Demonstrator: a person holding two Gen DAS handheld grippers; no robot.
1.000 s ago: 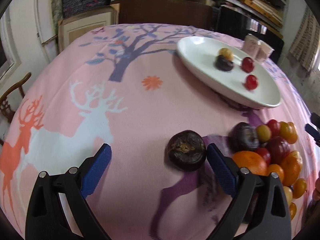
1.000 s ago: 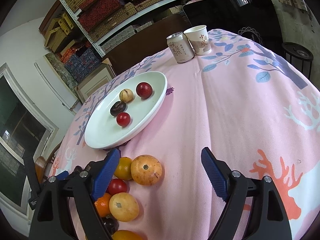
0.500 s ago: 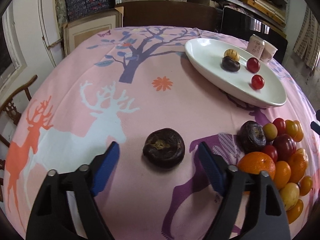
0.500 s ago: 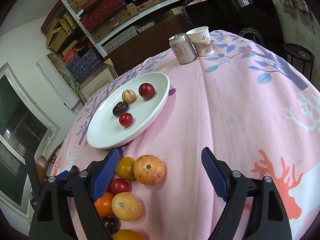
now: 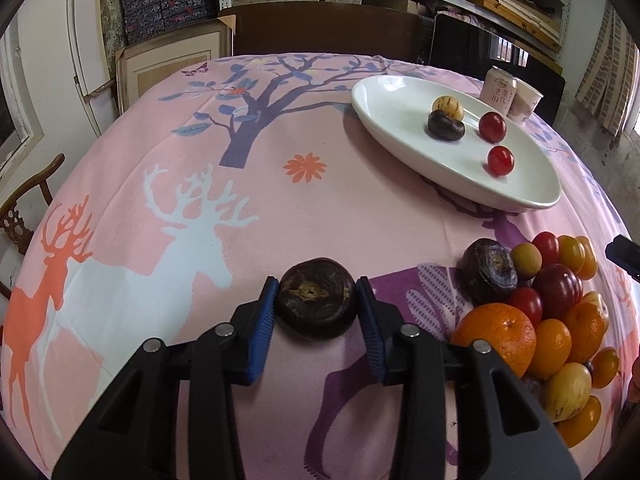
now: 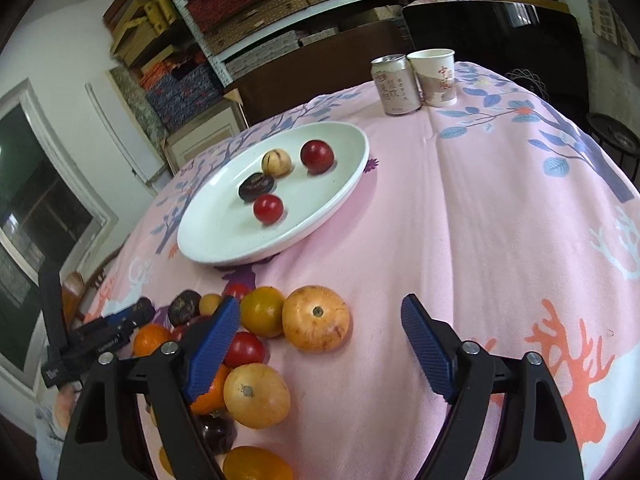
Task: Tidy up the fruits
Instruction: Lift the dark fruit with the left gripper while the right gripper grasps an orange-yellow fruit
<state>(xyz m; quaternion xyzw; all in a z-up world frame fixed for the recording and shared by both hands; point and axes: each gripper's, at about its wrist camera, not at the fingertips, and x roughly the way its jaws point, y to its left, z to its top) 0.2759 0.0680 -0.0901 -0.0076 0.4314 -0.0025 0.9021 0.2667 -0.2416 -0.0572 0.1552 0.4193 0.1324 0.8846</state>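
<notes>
A dark brown, flattish fruit (image 5: pixel 316 298) lies on the pink tablecloth between the blue pads of my left gripper (image 5: pixel 316 312). Its jaws are closing and both pads touch the fruit's sides. To its right is a pile of fruit (image 5: pixel 552 320): oranges, yellow, red and dark ones. My right gripper (image 6: pixel 320 316) hovers over that pile with its jaws closing. A round yellow-orange fruit (image 6: pixel 316 318) lies between them, untouched by either pad. The white oval plate (image 6: pixel 224 236) beyond holds a dark fruit, a yellow one and two red ones.
A drink can (image 6: pixel 396 84) and a paper cup (image 6: pixel 436 76) stand at the far edge of the round table. Shelves with stacked boxes line the back wall. A wooden chair (image 5: pixel 24 208) stands at the left side of the table.
My left gripper's jaws have come together from wide apart onto the dark brown fruit, which now sits centred between them. My right gripper's jaws have narrowed slightly over the pile.
</notes>
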